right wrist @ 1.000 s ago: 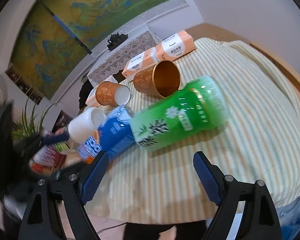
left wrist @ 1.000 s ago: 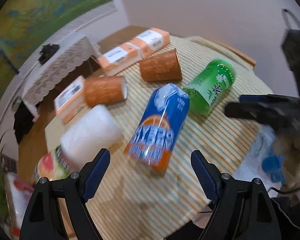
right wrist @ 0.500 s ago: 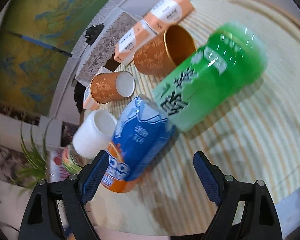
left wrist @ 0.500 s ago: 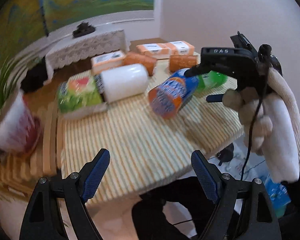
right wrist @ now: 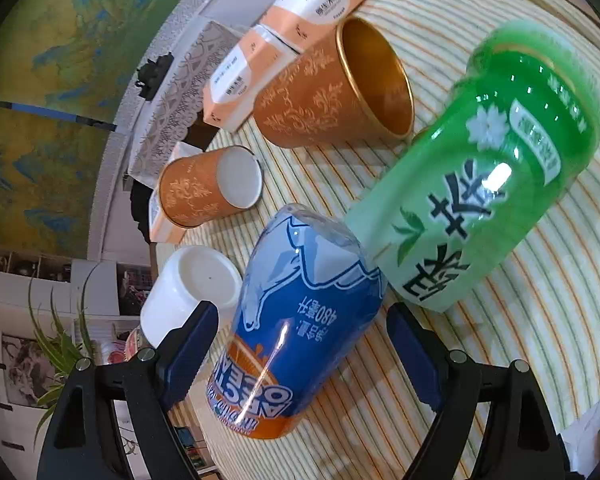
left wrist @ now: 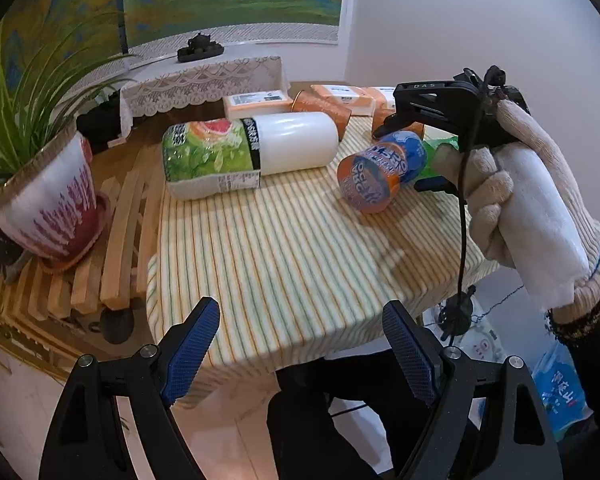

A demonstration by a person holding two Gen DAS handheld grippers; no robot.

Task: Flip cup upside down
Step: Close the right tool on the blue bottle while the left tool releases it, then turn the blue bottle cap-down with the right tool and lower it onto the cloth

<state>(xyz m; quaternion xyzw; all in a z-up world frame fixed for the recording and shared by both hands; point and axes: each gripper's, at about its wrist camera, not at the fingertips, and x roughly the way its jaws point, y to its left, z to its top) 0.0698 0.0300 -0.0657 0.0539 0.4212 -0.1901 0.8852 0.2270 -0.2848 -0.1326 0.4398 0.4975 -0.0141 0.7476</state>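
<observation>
Cup (right wrist: pixel 300 320), blue and orange, lies on its side on the striped worktop (right wrist: pixel 540 340), long axis running straight away from our right tool (right wrist: pixel 302 350), orange end toward us, blue end touching the green cup (right wrist: pixel 480 184) beyond. Right tool: jaws wide apart, flanking the orange end, no contact we can confirm, holding nothing. Left tool (left wrist: pixel 302 348): jaws equally spread, empty, hanging over the near worktop edge, well apart from the cup. Right is plainly nearer; we judge the grasp falls to it, across the cup's width.
</observation>
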